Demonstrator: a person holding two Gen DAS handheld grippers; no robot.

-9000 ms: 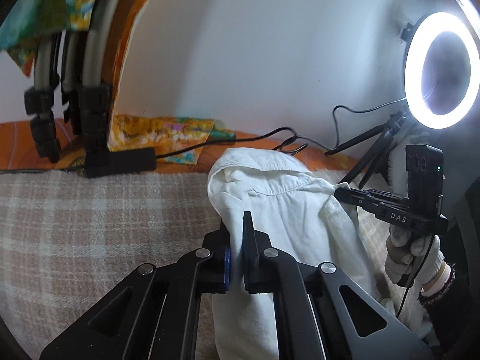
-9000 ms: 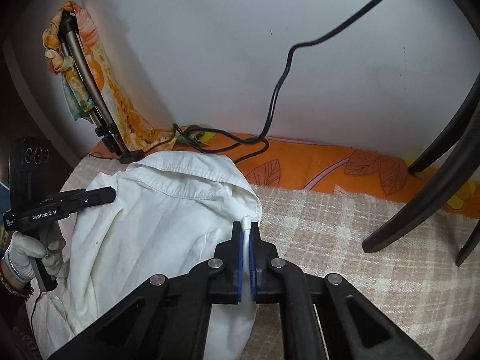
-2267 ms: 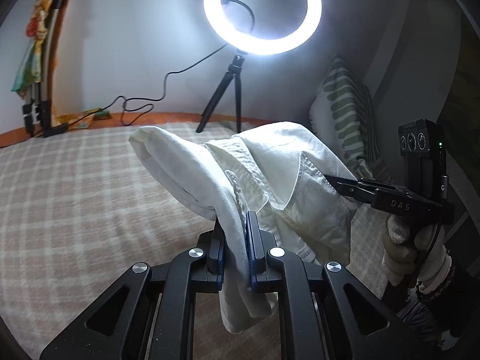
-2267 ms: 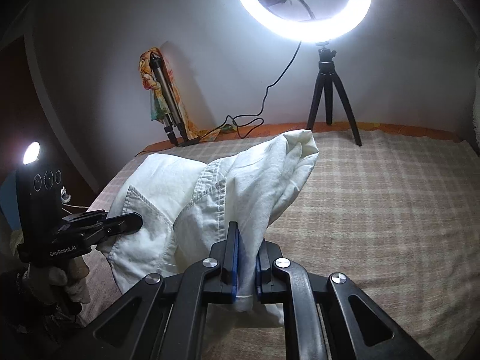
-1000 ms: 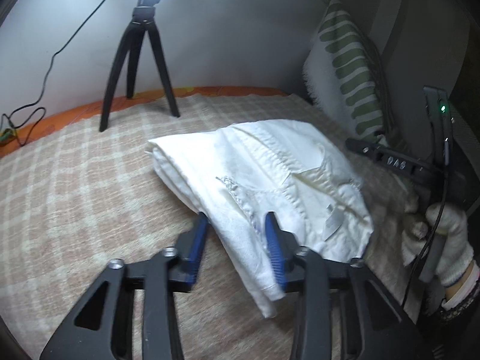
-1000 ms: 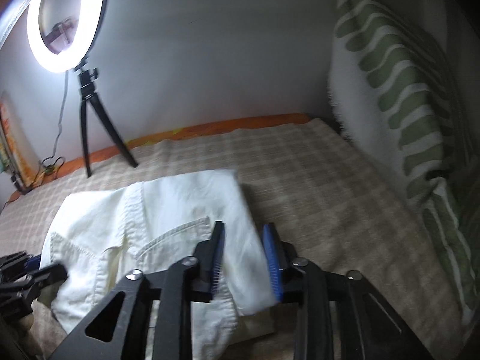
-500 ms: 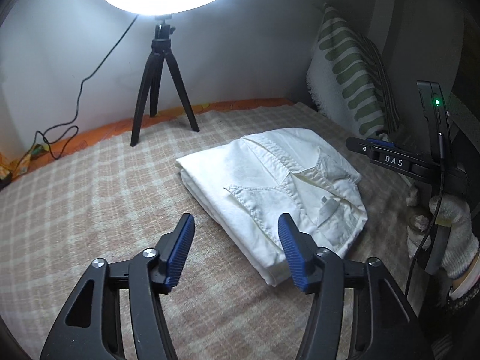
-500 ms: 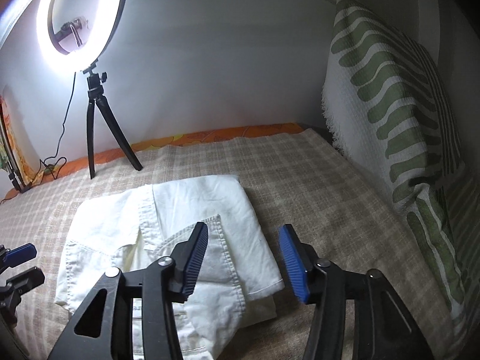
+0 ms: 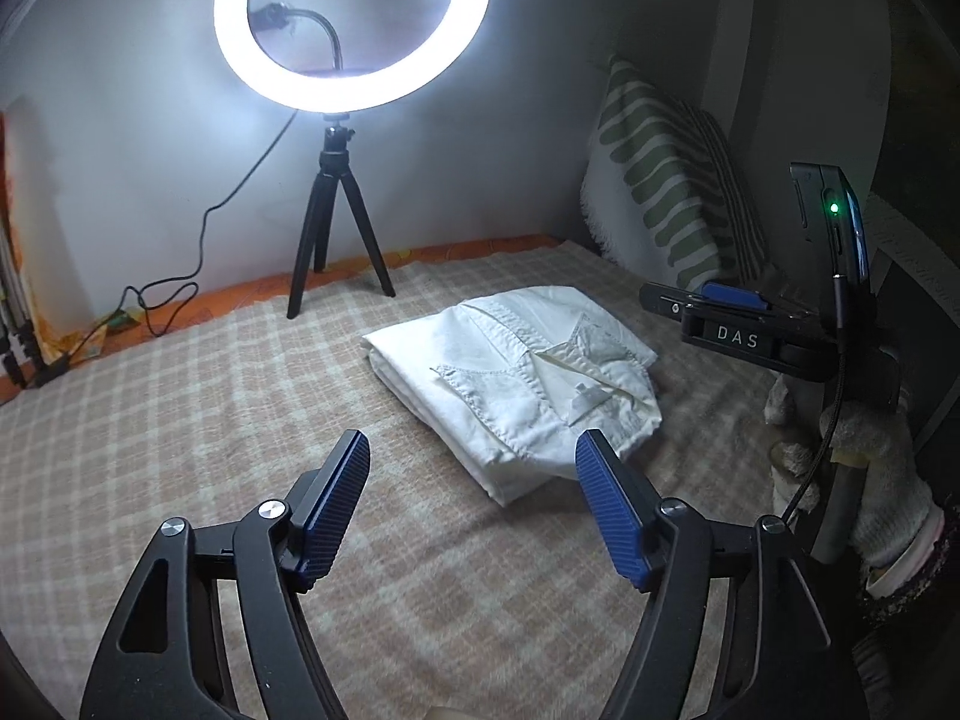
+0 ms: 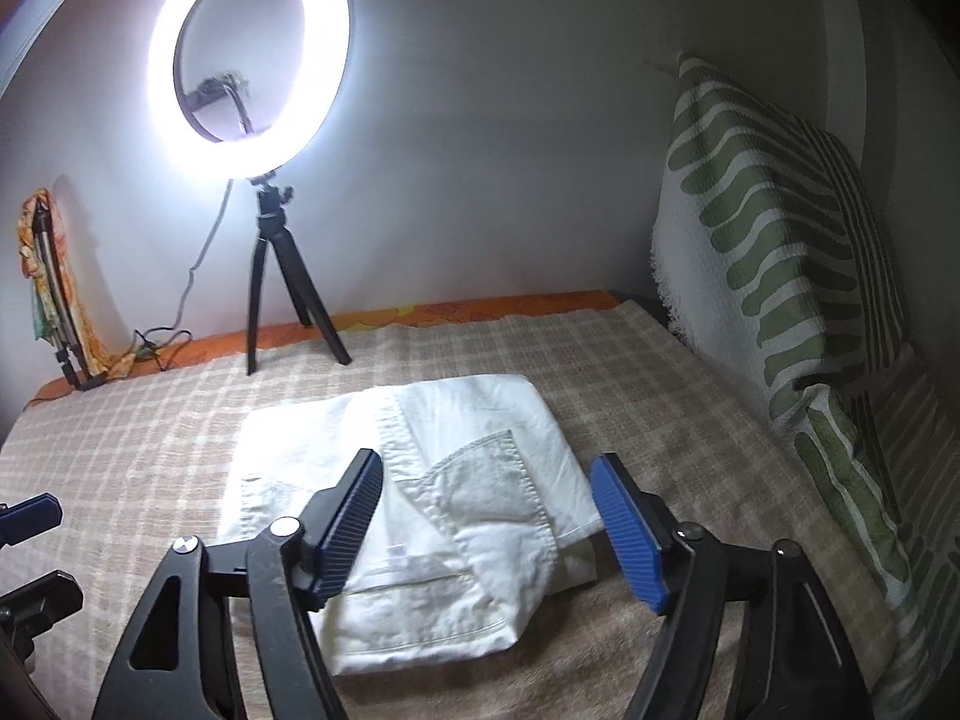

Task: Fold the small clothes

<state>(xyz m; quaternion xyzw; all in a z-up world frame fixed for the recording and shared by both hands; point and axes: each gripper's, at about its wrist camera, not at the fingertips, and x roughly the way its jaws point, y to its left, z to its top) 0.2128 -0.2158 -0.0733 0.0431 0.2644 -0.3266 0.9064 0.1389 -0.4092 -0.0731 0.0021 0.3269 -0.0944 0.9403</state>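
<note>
White cotton, a small shirt (image 9: 516, 381), lies folded into a compact packet on the checked blanket (image 9: 180, 408) of the bed, in the centre-right of the left wrist view and in the lower middle of the right wrist view. A chest pocket and a seam face up, and one loose corner pokes out along the packet's near edge.

Both claws are released. The left claw (image 9: 474, 504) has just been opening; its blue pads (image 9: 336, 504) stand wide apart with only blanket between them, and the shirt sits beyond and a little right of them, clear of both. The right claw (image 10: 489, 522) has likewise just been opening. In its own view its pads frame the near part of the shirt, but neither pad presses on the cloth, so nothing is held. In the left wrist view that claw shows at the right edge, carried in a gloved hand (image 9: 864, 450).

The step in hand looks like letting go and backing away from a finished fold. To do it well, I would keep the pads spread and draw each claw away without a pad catching the pocket or the loose corner, since a snag would pull the top layer open. If the corner is to be tidied, a light press from above seems safer than a fresh pinch.

A ring light (image 9: 354, 24) on a tripod glows in the upper part of both views; a green-striped pillow (image 10: 780, 252) leans at the right.
</note>
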